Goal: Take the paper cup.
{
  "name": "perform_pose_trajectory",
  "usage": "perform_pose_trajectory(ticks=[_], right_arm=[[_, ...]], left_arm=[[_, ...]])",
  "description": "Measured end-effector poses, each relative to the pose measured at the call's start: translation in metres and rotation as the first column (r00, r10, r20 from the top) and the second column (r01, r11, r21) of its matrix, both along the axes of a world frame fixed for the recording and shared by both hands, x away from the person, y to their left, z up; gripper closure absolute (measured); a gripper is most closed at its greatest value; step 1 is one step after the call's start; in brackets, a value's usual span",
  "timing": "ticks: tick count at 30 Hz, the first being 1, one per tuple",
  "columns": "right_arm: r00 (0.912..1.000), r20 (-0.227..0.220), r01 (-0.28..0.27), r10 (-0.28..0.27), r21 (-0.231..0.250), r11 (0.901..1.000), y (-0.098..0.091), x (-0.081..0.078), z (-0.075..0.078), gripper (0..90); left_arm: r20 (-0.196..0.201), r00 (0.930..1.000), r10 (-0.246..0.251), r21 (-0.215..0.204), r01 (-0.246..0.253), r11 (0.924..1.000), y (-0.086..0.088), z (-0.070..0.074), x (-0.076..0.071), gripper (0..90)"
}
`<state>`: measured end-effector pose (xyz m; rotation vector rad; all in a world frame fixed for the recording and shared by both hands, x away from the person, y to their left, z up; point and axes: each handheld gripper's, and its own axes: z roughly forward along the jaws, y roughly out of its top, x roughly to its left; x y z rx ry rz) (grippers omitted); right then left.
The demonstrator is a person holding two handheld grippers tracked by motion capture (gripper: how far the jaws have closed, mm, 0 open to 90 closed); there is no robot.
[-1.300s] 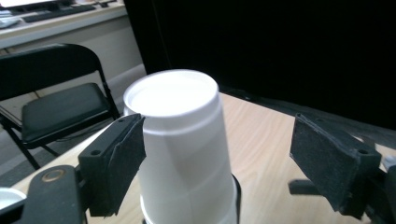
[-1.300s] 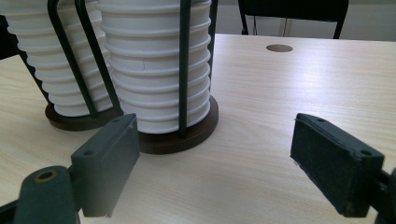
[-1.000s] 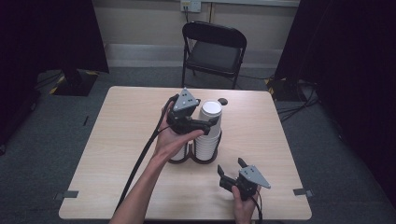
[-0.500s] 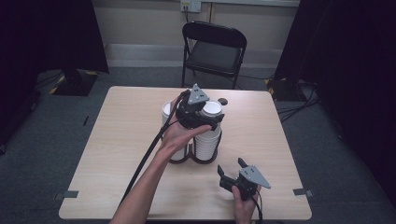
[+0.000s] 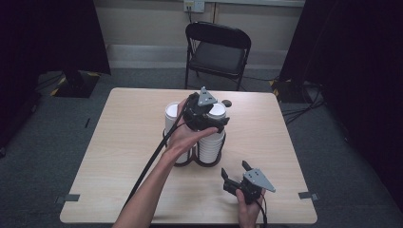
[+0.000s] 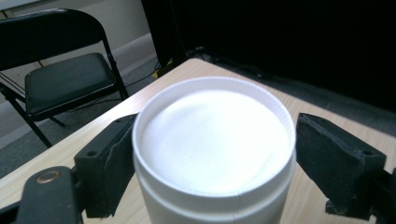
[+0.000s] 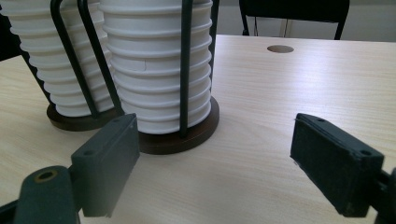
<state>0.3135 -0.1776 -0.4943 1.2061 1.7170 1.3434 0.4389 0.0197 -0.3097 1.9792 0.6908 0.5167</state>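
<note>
Two stacks of upturned white cups stand in a black wire holder point(image 5: 209, 164) at the table's middle. The right stack point(image 5: 211, 145) is partly covered by the person's left hand. My left gripper point(image 5: 219, 118) is at its top cup point(image 6: 215, 144), which sits between the jaws. One jaw lies against the cup's side, a thin gap shows at the other, and the jaws have just been closing. The left stack point(image 5: 172, 110) is untouched. My right gripper point(image 5: 235, 168) rests open near the front right. It faces the right stack point(image 7: 149, 70) and the holder base point(image 7: 187, 140).
A black folding chair point(image 5: 216, 47) stands behind the wooden table point(image 5: 128, 142). A small round hole point(image 5: 227, 102) lies in the tabletop behind the stacks. The left gripper's cable point(image 5: 152, 161) trails along the forearm. Dark curtains hang at both sides.
The left gripper has shifted right and a little lower, from beside the right stack's top cup to around it. The right gripper has kept still.
</note>
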Motion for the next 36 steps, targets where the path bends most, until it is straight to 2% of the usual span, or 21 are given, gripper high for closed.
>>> perform_pose_trajectory(ticks=[5, 7, 12, 18, 29, 36], right_arm=[[1.0, 0.0, -0.001, 0.001, 0.001, 1.0, 0.0, 0.0, 0.0, 14.9], [1.0, 0.0, -0.001, 0.001, 0.002, 1.0, 0.0, 0.0, 0.0, 14.9], [1.0, -0.006, 0.001, -0.001, 0.002, 1.0, 0.0, 0.001, 0.0, 15.1], [1.0, -0.002, 0.001, -0.001, 0.002, 1.0, 0.0, 0.0, 0.0, 15.1], [1.0, -0.003, -0.002, 0.002, 0.0, 1.0, 0.0, 0.0, 0.0, 15.5], [1.0, -0.003, -0.005, 0.005, 0.003, 1.0, 0.0, 0.0, 0.0, 15.5]], left_arm=[[-0.028, 0.9996, -0.001, -0.008, 0.001, 1.0, 0.0, -0.004, 0.004, 16.4], [-0.031, 0.9995, -0.002, 0.015, 0.003, 0.9999, -0.002, -0.007, 0.005, 16.4], [-0.048, 0.9988, 0.005, 0.041, -0.003, 0.9992, -0.004, -0.011, 0.009, 18.5], [-0.067, 0.9977, 0.0, 0.018, 0.002, 0.9998, -0.002, -0.01, 0.009, 19.8], [-0.062, 0.9981, -0.005, 0.021, 0.006, 0.9998, -0.001, -0.009, 0.009, 20.1], [-0.052, 0.9986, 0.004, 0.006, -0.004, 1.0, -0.002, -0.009, 0.009, 20.3]])
